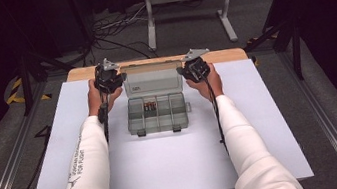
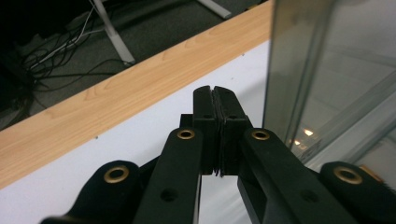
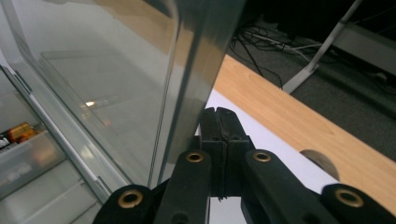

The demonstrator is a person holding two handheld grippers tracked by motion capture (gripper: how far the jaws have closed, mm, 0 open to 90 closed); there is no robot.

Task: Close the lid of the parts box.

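- Box (image 1: 157, 112) of clear plastic sits open, lid (image 1: 152, 80) upright.
- Left gripper (image 2: 218, 109) beside the lid's left edge, jaws pressed together, empty.
- Right gripper (image 3: 219, 126) beside its right edge, likewise closed, empty.

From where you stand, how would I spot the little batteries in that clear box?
Find the white table sheet, then the clear plastic organiser box at its middle, lid standing upright. The batteries lie in a far, middle compartment just below the lid: a small dark and orange cluster, and I can make out nothing in the other compartments.
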